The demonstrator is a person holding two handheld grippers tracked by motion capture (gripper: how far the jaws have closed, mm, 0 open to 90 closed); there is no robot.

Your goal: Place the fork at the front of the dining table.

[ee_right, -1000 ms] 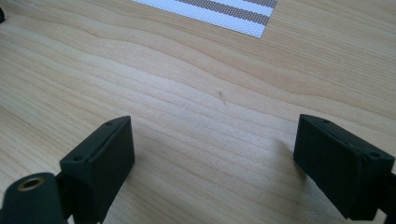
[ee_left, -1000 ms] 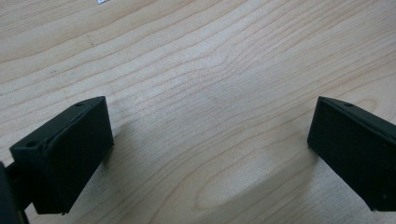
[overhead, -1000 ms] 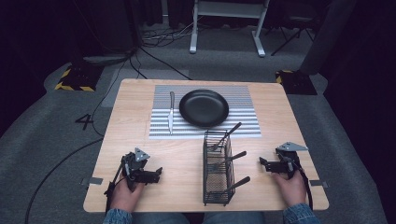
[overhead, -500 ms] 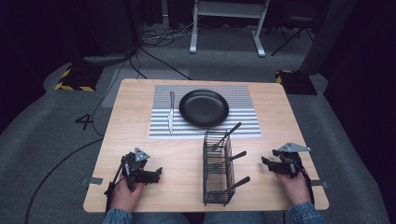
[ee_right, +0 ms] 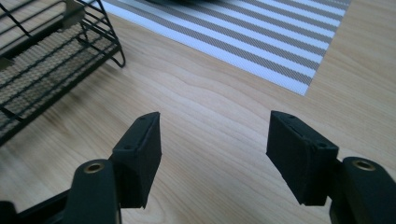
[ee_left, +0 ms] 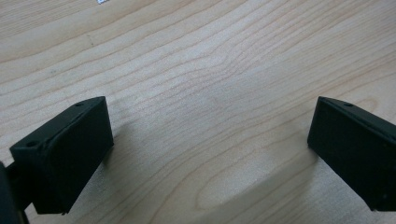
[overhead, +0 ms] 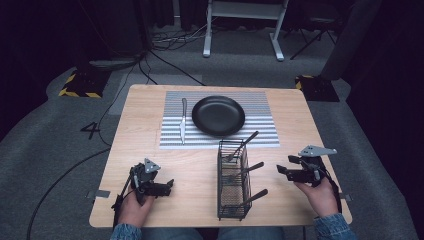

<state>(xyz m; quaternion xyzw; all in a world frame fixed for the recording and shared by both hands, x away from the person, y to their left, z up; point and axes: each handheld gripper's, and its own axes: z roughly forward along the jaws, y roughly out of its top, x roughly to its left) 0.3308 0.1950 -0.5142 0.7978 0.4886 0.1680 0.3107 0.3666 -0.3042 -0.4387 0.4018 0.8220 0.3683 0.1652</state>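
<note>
A black wire caddy (overhead: 233, 182) stands near the table's front, with several dark-handled utensils (overhead: 247, 170) sticking out to the right. A black plate (overhead: 218, 115) and a knife (overhead: 183, 119) lie on the striped placemat (overhead: 267, 125) farther back. My left gripper (overhead: 169, 186) rests low at the front left, open, with bare wood between its jaws (ee_left: 210, 135). My right gripper (overhead: 281, 170) is held right of the caddy, open and empty (ee_right: 215, 154), facing the caddy's corner (ee_right: 56, 60) and the placemat's edge (ee_right: 280, 51).
The wooden table (overhead: 145, 135) sits on grey carpet, with cables and a hazard-striped block (overhead: 80, 85) on the floor to the left. A white stand's legs (overhead: 240, 25) rise behind the table. Bare wood lies between the left gripper and the caddy.
The right gripper has shifted slightly. The left gripper and everything on the table are as before.
</note>
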